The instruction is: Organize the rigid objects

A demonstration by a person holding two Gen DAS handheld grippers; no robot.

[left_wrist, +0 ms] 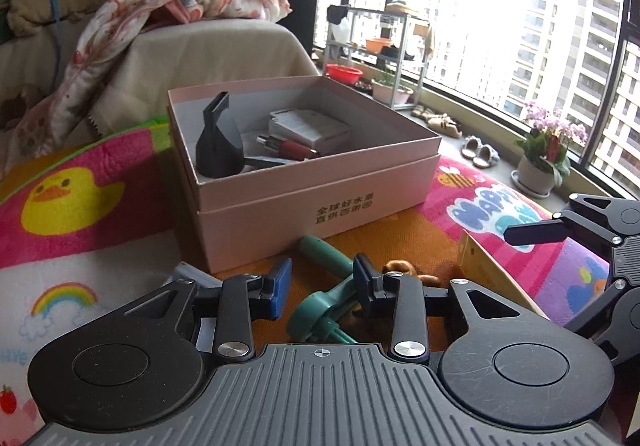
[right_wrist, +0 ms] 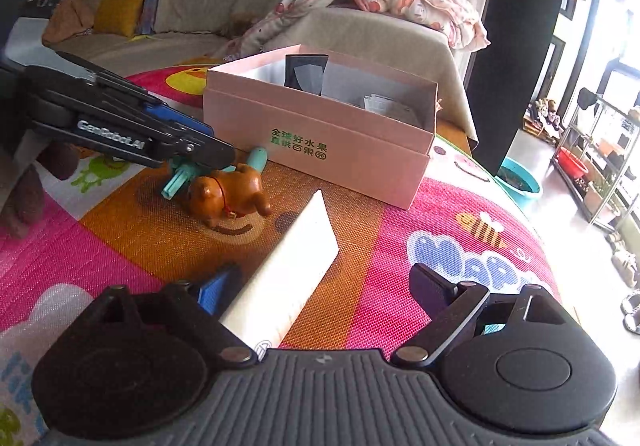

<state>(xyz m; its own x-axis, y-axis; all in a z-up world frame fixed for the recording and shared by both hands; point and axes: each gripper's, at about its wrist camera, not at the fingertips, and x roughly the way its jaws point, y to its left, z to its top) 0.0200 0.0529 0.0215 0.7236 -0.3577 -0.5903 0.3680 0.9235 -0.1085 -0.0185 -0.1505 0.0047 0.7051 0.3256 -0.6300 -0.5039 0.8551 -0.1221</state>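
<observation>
An open pink box (left_wrist: 320, 197) stands on the play mat and holds a black nozzle (left_wrist: 218, 141), a white carton and a red item. In front of it lies a teal tool (left_wrist: 324, 306), between the fingers of my left gripper (left_wrist: 322, 282). The jaws are partly apart and bare mat shows beside the left pad. A brown wooden dog (right_wrist: 228, 193) lies just right of the tool. My right gripper (right_wrist: 326, 282) stands wide open around the near end of a long white box (right_wrist: 292, 266); the right finger is well clear of it. In that view the left gripper (right_wrist: 216, 153) hovers over the teal tool (right_wrist: 180, 177).
A colourful play mat (right_wrist: 400, 230) covers the floor. A sofa with a pink blanket (left_wrist: 188, 5) rises behind the box. To the right are a flower pot (left_wrist: 536, 173), slippers (left_wrist: 480, 153), a metal shelf (left_wrist: 380, 45) and the window.
</observation>
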